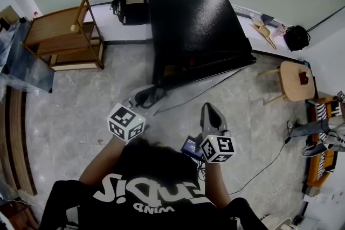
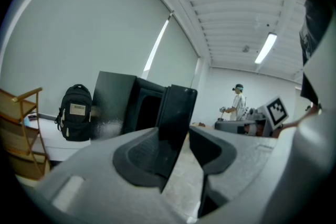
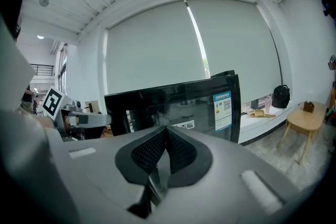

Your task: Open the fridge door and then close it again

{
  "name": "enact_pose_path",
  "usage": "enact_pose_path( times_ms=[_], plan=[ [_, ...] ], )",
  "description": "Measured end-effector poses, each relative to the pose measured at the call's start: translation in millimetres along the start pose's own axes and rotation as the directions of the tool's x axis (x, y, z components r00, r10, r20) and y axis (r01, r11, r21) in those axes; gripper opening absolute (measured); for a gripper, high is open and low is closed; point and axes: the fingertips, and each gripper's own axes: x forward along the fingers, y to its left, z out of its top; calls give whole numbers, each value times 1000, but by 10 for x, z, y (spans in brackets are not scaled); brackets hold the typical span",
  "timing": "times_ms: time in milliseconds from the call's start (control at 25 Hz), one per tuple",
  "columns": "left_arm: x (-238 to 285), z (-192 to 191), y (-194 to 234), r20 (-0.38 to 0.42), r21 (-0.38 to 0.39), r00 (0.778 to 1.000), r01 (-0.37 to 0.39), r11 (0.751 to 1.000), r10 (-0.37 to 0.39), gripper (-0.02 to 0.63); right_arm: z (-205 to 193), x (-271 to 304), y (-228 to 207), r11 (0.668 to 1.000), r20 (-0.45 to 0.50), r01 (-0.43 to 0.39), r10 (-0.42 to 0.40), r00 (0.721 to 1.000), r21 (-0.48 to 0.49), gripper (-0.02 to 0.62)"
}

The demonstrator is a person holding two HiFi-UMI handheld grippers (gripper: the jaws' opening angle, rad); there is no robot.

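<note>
- Head view: a black fridge [image 1: 194, 19] stands at the far side of the stone floor [image 1: 81, 110], against the window ledge. Its door [image 1: 207, 70] is swung open towards the person.
- The left gripper [image 1: 146, 97] reaches to the near left end of the door, and the right gripper [image 1: 209, 109] hangs to the right of it, apart from the door.
- Left gripper view: the fingers [image 2: 139, 157] stand apart with the door's free edge [image 2: 176, 118] between them. The edge lies by the left pad, and floor shows between it and the right pad, so the door is not clamped.
- In the same view the fridge body [image 2: 113, 97] is behind the door. A black backpack [image 2: 76, 113] sits to its left, and another person [image 2: 239, 102] stands far off on the right.
- Right gripper view: the fingers [image 3: 144, 157] meet at their tips and hold nothing. The glass front of the door [image 3: 178, 105] faces the camera, with a blue label [image 3: 222, 110] near its right edge.
- A wooden rack [image 1: 64, 35] is at the far left, and a round wooden stool [image 1: 295, 81] is on the right.
</note>
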Motion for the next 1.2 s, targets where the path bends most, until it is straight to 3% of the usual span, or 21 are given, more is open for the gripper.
enact_pose_path(
  times_ms=[1200],
  plan=[
    [216,173,581,46,-41,995,-82,996,84,152,70,136,-122,1000,13,30,-30,999,-1,-3]
  ],
)
